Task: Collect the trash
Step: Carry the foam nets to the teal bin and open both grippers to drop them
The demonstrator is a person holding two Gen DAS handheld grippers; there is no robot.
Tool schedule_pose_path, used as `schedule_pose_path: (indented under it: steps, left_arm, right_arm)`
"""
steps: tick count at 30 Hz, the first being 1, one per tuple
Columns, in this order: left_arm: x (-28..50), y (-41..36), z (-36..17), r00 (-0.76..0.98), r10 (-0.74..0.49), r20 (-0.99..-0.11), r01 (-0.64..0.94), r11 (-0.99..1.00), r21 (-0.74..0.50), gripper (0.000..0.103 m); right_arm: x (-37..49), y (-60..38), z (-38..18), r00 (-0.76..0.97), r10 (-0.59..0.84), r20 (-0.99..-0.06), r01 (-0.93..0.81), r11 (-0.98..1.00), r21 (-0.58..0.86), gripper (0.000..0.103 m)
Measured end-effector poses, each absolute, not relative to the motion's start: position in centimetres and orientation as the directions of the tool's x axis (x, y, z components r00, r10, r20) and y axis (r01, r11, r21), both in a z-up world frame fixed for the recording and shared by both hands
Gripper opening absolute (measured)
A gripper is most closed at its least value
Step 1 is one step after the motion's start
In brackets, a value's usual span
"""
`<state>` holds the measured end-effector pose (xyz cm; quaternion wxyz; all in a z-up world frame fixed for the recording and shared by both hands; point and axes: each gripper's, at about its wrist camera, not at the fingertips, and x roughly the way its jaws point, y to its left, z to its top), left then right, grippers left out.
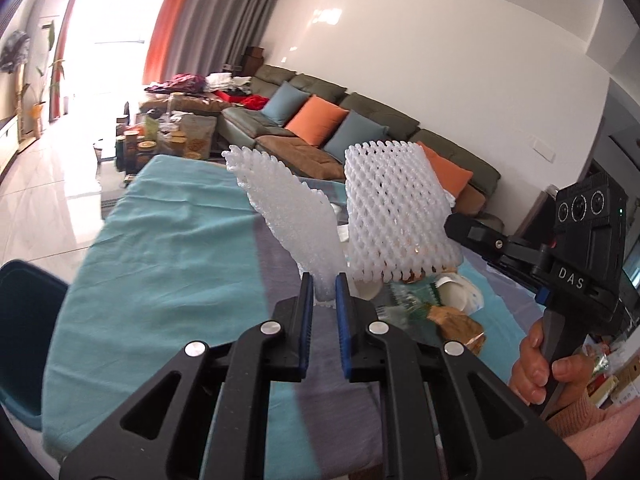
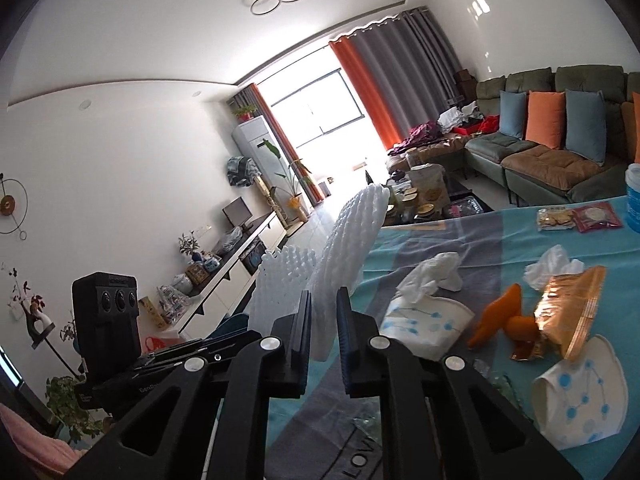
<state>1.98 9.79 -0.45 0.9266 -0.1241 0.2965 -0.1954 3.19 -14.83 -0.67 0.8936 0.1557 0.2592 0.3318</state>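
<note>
My left gripper (image 1: pixel 324 292) is shut on the lower end of a white foam fruit net (image 1: pixel 288 216), which stands up above the teal tablecloth (image 1: pixel 160 260). My right gripper (image 2: pixel 324 304) is shut on a second white foam net (image 2: pixel 348 248), also lifted off the table. In the left wrist view that second net (image 1: pixel 396 208) hangs from the right gripper (image 1: pixel 452 226), which a hand (image 1: pixel 536 368) holds. In the right wrist view the left gripper (image 2: pixel 256 334) and its net (image 2: pixel 280 284) show on the left.
On the cloth lie crushed paper cups (image 2: pixel 424 324), crumpled tissues (image 2: pixel 432 276), orange peel (image 2: pixel 500 316), a gold wrapper (image 2: pixel 572 308) and snack packets (image 2: pixel 576 216). A dark blue object (image 1: pixel 24 340) sits at the table's left edge. A sofa (image 2: pixel 560 160) stands behind.
</note>
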Motion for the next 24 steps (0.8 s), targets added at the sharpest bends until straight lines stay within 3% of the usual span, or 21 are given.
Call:
schedule_pose_path:
  steps: [24]
  left_arm:
    - [-5.2, 33.8, -3.2, 0.814, -0.053, -0.578, -0.194, 0.914, -0.357, 0.012]
  right_arm:
    - [7.7, 5.0, -2.4, 0.31, 0.844, -0.439, -0.697, 0.515, 0.498, 0.011]
